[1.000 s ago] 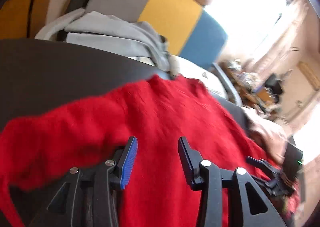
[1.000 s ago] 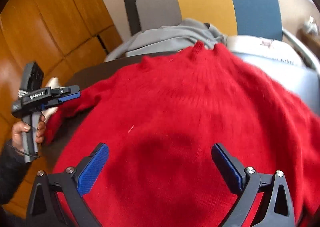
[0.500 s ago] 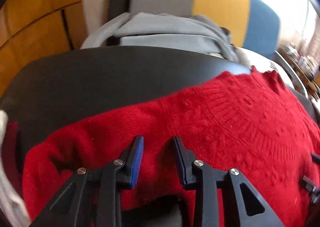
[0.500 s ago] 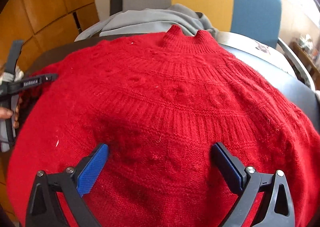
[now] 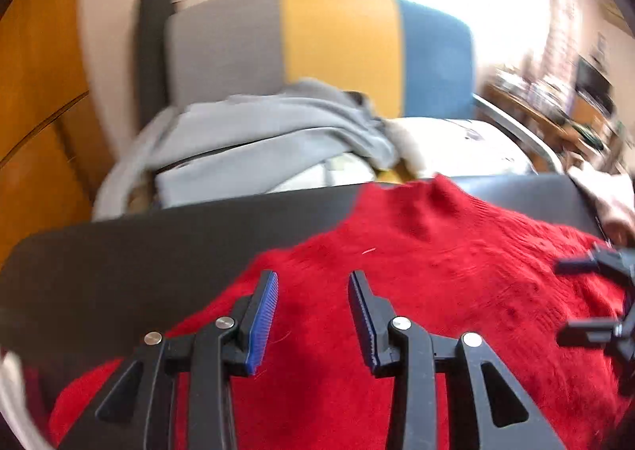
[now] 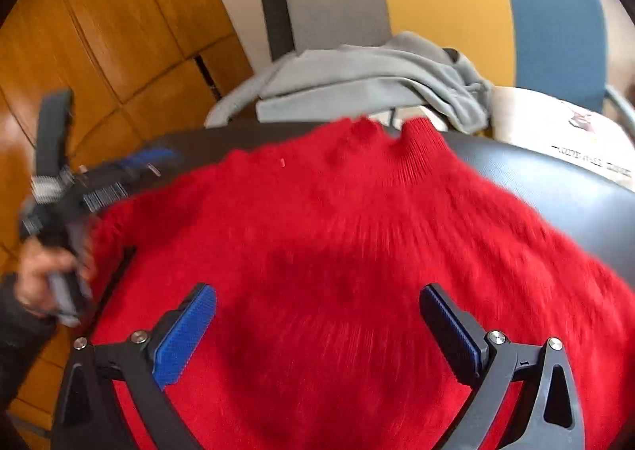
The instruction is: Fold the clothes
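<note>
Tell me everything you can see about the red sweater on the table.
The red sweater is a fuzzy knit with a ribbed neck collar pointing toward the chair. It lies spread, roughly flat, over the dark table, its collar at the far edge near a grey garment. The left gripper and right gripper are over it with jaws open, neither pinching it. Motion blur hides the finer stitch detail.

A fuzzy red knit sweater (image 6: pixel 337 251) with a ribbed high collar is spread flat on a dark table (image 6: pixel 555 180), its collar laid at the far edge and its body and sleeves draped toward the near side.
</note>
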Demonstrator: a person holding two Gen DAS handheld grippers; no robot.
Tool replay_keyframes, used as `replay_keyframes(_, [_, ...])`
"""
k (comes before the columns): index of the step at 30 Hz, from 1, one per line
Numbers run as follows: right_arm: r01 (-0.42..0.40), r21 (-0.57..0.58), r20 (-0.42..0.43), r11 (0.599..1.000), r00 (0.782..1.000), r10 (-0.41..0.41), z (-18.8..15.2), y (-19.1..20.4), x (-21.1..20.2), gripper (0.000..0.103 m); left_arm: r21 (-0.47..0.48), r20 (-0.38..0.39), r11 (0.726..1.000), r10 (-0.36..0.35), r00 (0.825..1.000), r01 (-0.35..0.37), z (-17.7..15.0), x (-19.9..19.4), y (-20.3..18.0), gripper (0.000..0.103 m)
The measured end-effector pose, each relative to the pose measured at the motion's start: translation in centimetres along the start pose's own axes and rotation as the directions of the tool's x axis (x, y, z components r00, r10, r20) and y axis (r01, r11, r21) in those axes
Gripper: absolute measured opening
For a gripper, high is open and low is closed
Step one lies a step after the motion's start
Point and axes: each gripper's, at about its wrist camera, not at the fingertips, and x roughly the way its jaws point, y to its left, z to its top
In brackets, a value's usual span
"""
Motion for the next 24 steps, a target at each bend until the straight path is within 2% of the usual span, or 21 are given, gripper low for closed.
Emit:
replay_keyframes(2, [0.012, -0.036, -0.008, 0.999, 1.000, -0.013, 1.8, -0.3, 1.2, 0.103, 0.006, -0.017, 1.000, -0.023, 1.000, 0.023, 0.8, 2.0, -1.0, 0.037])
replay_keyframes(5, [0.018, -0.069, -0.035, 0.997, 0.999, -0.021, 4.3, -1.2, 3.8, 0.103, -0.035, -0.029, 0.999, -0.037, 0.999, 0.036, 1.7, 4.5, -1.0, 0.037])
replay_keyframes(7, [0.013, -0.084, -0.066, 0.996, 0.998, -0.018, 5.7, -2.1, 6.4, 0.103, -0.063, -0.065, 0.997, -0.038, 0.997, 0.034, 1.9, 6.2, -0.6, 0.037])
replay_keyframes(9, [0.033, -0.101, -0.103, 0.994, 0.994, -0.043, 6.6, -3.2, 8.8, 0.103, -0.105, -0.111, 0.994, 0.023, 0.994, -0.035, 1.1, 8.4, 0.5, 0.037])
replay_keyframes(10, [0.058, -0.108, -0.099, 0.992, 0.993, -0.069, 6.6, -3.6, 9.3, 0.103, -0.136, -0.121, 0.989, 0.044, 0.992, -0.060, 0.3, 9.0, 1.3, 0.042])
replay_keyframes(11, [0.083, -0.114, -0.087, 0.990, 0.992, -0.094, 6.7, -4.1, 9.6, 0.103, -0.171, -0.085, 0.984, 0.036, 0.996, -0.050, -0.2, 9.0, 2.1, 0.042])
replay_keyframes(12, [0.109, -0.119, -0.075, 0.987, 0.990, -0.119, 6.7, -4.5, 9.9, 0.103, -0.199, -0.086, 0.978, 0.045, 0.995, -0.061, -0.4, 9.1, 2.7, 0.041])
replay_keyframes(15, [0.126, -0.115, -0.057, 0.985, 0.989, -0.133, 6.5, -4.4, 9.0, 0.103, -0.274, -0.083, 0.957, 0.075, 0.994, -0.095, -1.2, 8.7, 3.9, 0.038])
replay_keyframes(20, [0.139, -0.104, -0.031, 0.985, 0.989, -0.143, 6.1, -3.7, 7.1, 0.103, -0.208, -0.116, 0.965, 0.140, 0.983, -0.162, -0.8, 8.8, 2.6, 0.039])
replay_keyframes(24, [0.150, -0.095, -0.011, 0.984, 0.988, -0.152, 5.8, -3.2, 5.5, 0.103, -0.226, -0.126, 0.966, 0.101, 0.987, -0.128, -0.2, 7.1, 3.2, 0.040])
